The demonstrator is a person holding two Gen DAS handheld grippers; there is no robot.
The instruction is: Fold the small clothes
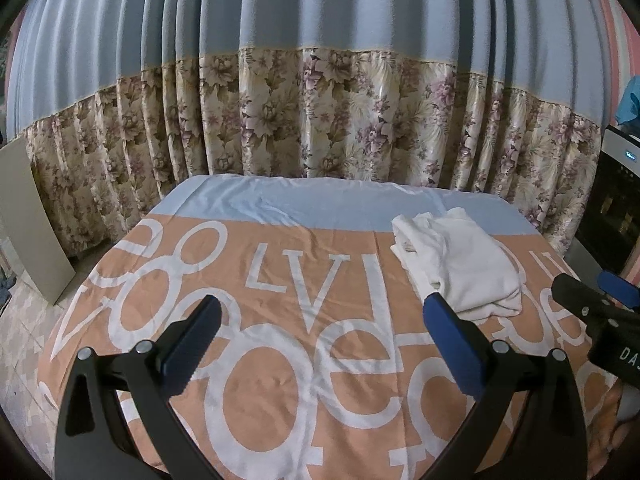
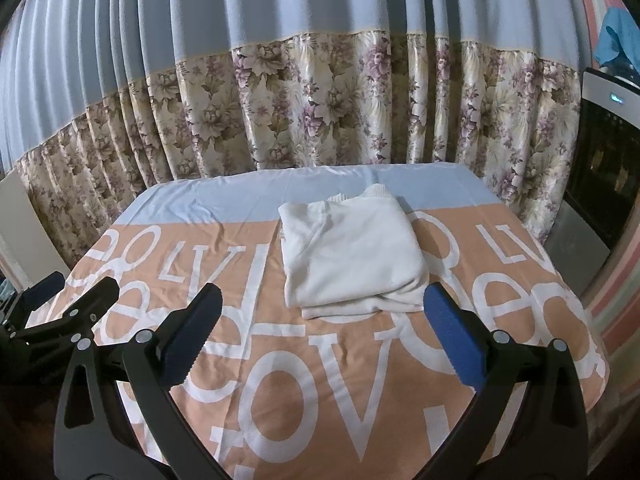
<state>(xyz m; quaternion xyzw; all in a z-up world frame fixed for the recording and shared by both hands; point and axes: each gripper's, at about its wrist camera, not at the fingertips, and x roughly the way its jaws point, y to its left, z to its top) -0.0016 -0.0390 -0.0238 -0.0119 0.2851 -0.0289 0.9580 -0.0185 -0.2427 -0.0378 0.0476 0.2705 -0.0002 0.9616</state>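
A white garment (image 1: pixel 456 264) lies folded into a thick rectangle on the right half of the covered table (image 1: pixel 280 360). In the right wrist view the garment (image 2: pixel 352 256) sits straight ahead, its ribbed collar at the far end. My left gripper (image 1: pixel 323 304) hovers open over the table's middle, with the garment just beyond its right fingertip. My right gripper (image 2: pixel 323 294) is open too, its fingertips level with the garment's near edge and holding nothing. Each gripper shows in the other's view: the right gripper (image 1: pixel 592 300) at the right edge, the left gripper (image 2: pixel 72 292) at the left.
An orange and pale blue cloth (image 2: pixel 320 380) with big white letters covers the table. A blue and floral curtain (image 1: pixel 320 100) hangs close behind. A dark appliance (image 2: pixel 604 168) stands at the right. A pale board (image 1: pixel 32 216) leans at the left.
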